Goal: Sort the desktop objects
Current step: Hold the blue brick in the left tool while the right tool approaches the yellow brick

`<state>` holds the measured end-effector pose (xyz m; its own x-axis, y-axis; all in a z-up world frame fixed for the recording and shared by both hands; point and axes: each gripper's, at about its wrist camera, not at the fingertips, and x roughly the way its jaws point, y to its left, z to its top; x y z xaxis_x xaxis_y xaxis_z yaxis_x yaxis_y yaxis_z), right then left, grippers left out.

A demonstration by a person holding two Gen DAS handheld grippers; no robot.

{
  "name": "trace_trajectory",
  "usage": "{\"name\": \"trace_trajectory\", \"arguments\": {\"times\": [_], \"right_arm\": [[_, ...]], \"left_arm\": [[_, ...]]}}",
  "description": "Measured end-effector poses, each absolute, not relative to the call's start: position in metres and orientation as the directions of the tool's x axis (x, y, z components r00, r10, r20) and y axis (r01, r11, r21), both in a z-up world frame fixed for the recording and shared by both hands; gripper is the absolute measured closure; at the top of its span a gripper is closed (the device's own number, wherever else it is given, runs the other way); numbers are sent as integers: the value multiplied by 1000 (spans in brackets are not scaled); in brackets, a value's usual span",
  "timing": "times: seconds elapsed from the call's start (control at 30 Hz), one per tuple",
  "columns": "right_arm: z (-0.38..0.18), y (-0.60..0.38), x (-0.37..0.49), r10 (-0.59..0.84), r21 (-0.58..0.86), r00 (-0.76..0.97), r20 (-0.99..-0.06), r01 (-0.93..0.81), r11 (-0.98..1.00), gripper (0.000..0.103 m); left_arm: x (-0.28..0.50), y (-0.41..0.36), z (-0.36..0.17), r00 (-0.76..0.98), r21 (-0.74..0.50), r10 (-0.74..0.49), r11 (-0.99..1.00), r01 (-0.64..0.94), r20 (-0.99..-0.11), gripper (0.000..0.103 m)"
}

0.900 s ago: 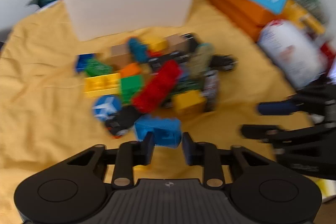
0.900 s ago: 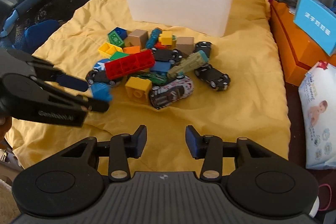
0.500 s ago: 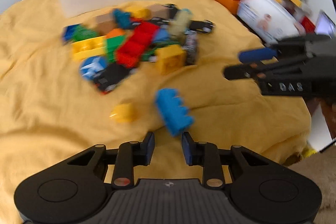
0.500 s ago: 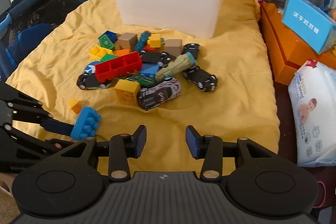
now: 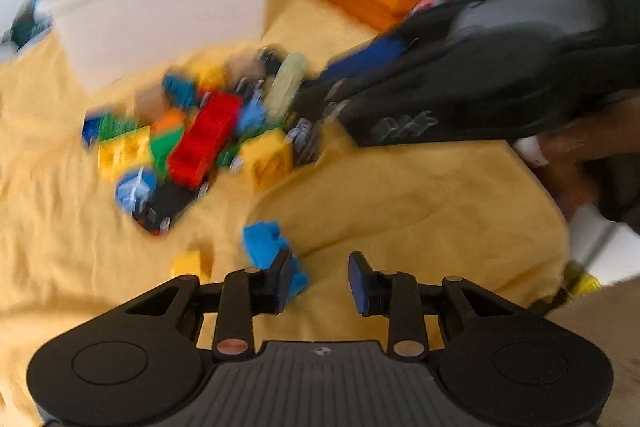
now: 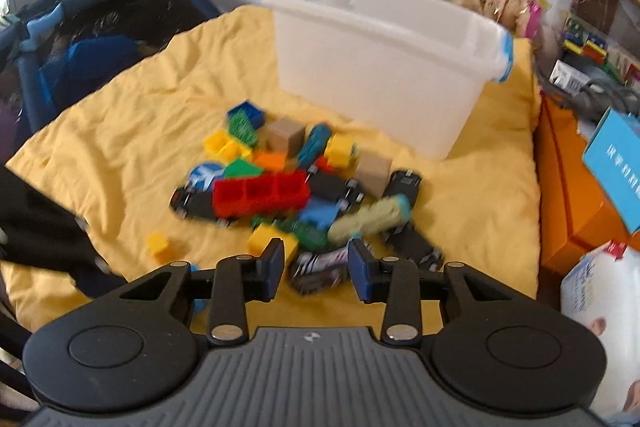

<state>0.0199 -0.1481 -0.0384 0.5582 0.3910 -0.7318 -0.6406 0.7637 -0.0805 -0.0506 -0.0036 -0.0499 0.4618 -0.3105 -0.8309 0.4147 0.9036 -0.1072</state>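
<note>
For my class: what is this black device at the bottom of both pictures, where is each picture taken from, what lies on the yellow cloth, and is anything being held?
There is no robot here. A person holds a hand-held gripper in each hand, and a wide-angle camera on each looks forward along its two fingers. One picture is from the left gripper, the other from the right gripper. The big black shape on the right of the left view is the right gripper seen from the side.

On the yellow cloth lies a pile of toy bricks and small cars, including a long red brick. A white plastic bin stands behind the pile. A blue brick lies apart, just ahead of the left fingers.

Neither gripper holds anything; both sets of fingers stand apart with nothing pressed between them.
</note>
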Motion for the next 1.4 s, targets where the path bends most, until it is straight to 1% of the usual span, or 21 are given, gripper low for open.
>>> {"name": "trace_trajectory", "arguments": {"times": [0.03,0.1,0.13,0.2,0.23,0.37,0.47,0.5,0.57,0.7,0.77,0.83,0.87,0.93,1.03,1.13,1.17,1.2,1.23,1.3,1.4], "right_arm": [[-38,-147,20,391,-87,562,-728,-643,761,64],[-39,-146,21,403,-83,547,-734,-660,746,64],[-42,-143,21,411,-83,535,-738,-676,732,64],[-48,-135,22,413,-96,507,-756,-711,697,64],[-53,-130,23,411,-99,489,-769,-727,679,65],[-67,-115,23,416,-113,464,-782,-762,638,69],[-73,-109,25,415,-148,484,-770,-770,621,69],[-76,-109,27,410,-147,480,-776,-769,622,66],[-80,-108,30,410,-130,464,-785,-771,623,71],[-69,-115,16,445,-111,455,-771,-785,610,71],[-61,-124,3,435,-131,472,-767,-778,614,71],[-57,-138,-4,423,-115,463,-779,-768,630,71],[-59,-144,-8,402,-125,466,-788,-760,638,71],[-65,-151,-14,321,-218,521,-791,-730,648,71],[-73,-156,-15,224,-340,605,-764,-673,657,71],[-82,-154,-18,182,-393,620,-763,-669,631,70],[-82,-153,-22,195,-378,606,-772,-682,626,69],[-79,-153,-24,223,-343,586,-779,-696,631,66],[-76,-156,-27,259,-291,560,-787,-707,645,62],[-72,-160,-29,323,-183,512,-796,-712,678,56],[-72,-168,-29,358,-98,483,-799,-692,715,55]], "left_arm": [[-49,-1,-50,463,-107,-296,914,391,-836,71],[-49,11,-50,487,-68,-230,942,328,-842,72],[-48,19,-51,485,-71,-217,951,302,-847,72],[-48,33,-54,470,-119,-232,959,257,-852,72],[-49,37,-54,473,-108,-215,964,242,-854,72],[-51,40,-48,488,-106,-212,966,236,-846,72],[-58,40,-44,498,-102,-216,964,247,-840,72],[-59,40,-44,500,-101,-217,963,249,-838,72],[-62,41,-43,506,-99,-219,963,252,-834,72],[-62,41,-40,513,-102,-227,960,261,-828,72],[-59,40,-39,512,-105,-240,955,278,-825,71],[-56,35,-40,508,-94,-239,951,293,-827,70],[-54,33,-42,505,-88,-238,949,301,-829,70],[-50,28,-45,497,-84,-238,946,312,-835,70],[-43,25,-53,472,-78,-229,945,319,-851,70],[-38,24,-61,441,-88,-229,944,318,-868,68],[-37,24,-63,432,-97,-235,943,319,-871,68],[-36,24,-65,425,-103,-239,942,319,-873,68],[-36,24,-65,422,-105,-241,942,319,-874,68],[-35,25,-65,420,-111,-248,939,324,-873,68],[-35,24,-66,419,-110,-250,938,329,-873,68]]}}
